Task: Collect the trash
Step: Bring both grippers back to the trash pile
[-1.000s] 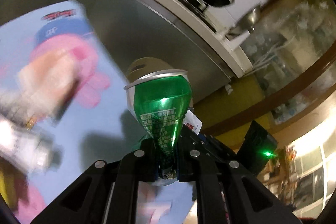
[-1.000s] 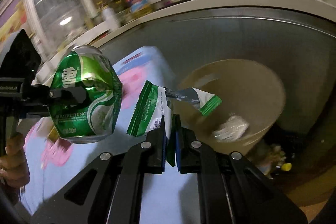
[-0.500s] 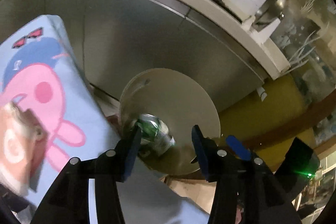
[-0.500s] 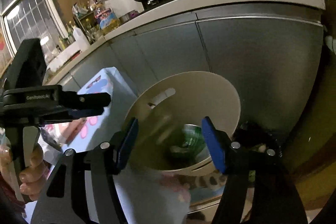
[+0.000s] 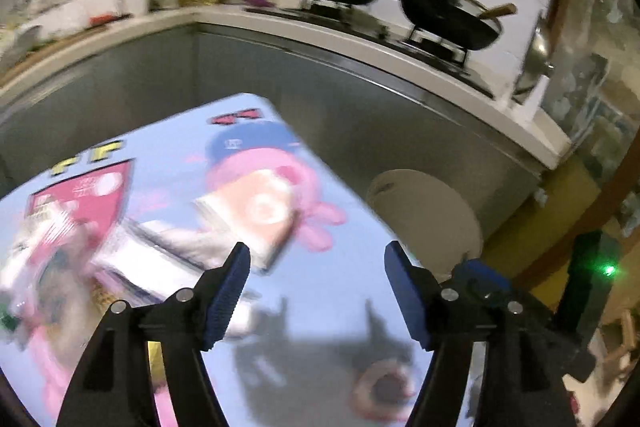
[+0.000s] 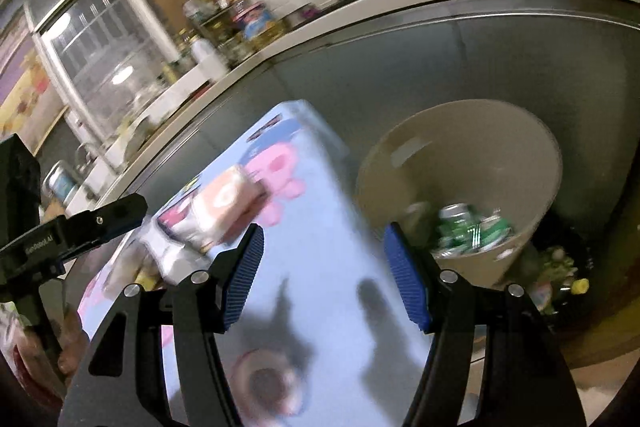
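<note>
Both grippers were empty over the light-blue cartoon-print counter (image 5: pixel 328 307). Left gripper (image 5: pixel 318 291): jaws had just been opening, stood spread wide, nothing between them. Right gripper (image 6: pixel 324 275): jaws had also just been opening, spread wide, nothing between them.

Beige trash bin (image 6: pixel 472 147) stood past the right edge of the counter, against the grey cabinet front (image 5: pixel 360 115). Green cans (image 6: pixel 472 231) lay inside it at the bottom, clear in the right wrist view; a wrapper may have been beside them, too blurred to tell. In the left wrist view only the bin's outer wall showed, contents hidden.

Still on the counter, far-left of both grippers: a blurred pile of packaging, with a pink-orange box (image 6: pixel 228 199) on top. Motion blur hid the details.

In the right wrist view the left gripper's black body stood at the left edge, with a hand (image 6: pixel 68 339) under it.

Two black pans (image 5: pixel 448 15) sat on the stove behind.
</note>
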Motion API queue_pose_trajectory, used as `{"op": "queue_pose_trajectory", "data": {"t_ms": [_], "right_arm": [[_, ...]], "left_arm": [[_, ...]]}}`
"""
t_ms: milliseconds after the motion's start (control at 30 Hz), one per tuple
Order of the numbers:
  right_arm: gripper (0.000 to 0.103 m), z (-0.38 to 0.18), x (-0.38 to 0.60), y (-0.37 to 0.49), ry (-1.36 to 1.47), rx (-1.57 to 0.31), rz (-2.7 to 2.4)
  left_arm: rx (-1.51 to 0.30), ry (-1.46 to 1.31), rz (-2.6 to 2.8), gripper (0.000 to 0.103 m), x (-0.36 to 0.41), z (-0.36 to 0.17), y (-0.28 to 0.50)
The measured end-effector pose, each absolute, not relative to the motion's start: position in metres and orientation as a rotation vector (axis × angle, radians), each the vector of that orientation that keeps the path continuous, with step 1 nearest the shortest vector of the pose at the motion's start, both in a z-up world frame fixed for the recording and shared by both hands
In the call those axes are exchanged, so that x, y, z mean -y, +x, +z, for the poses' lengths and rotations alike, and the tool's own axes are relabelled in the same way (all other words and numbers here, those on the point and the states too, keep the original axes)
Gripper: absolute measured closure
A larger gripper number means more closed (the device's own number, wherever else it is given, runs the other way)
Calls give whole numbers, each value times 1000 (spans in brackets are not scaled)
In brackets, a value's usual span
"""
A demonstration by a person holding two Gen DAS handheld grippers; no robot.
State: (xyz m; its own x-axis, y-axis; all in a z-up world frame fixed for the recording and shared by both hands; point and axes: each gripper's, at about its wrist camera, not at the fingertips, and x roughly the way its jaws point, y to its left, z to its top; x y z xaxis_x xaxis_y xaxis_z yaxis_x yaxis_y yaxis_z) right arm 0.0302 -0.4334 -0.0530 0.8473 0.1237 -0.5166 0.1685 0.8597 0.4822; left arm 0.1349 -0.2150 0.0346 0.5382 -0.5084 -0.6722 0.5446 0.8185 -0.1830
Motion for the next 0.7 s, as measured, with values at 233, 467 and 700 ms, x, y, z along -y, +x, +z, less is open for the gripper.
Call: {"op": "queue_pose_trajectory", "data": {"t_ms": [233,467,700], "right_arm": [[41,-47,365,46,489,-622,95],[41,-39,305,57,419,-672,191],[41,-32,265,61,364,-696,248]], "left_arm": [[-714,57,-486,27,144,42,114],[-704,26,-369,27,83,35,112],[-707,18,-271,27,40,21,116]]}}
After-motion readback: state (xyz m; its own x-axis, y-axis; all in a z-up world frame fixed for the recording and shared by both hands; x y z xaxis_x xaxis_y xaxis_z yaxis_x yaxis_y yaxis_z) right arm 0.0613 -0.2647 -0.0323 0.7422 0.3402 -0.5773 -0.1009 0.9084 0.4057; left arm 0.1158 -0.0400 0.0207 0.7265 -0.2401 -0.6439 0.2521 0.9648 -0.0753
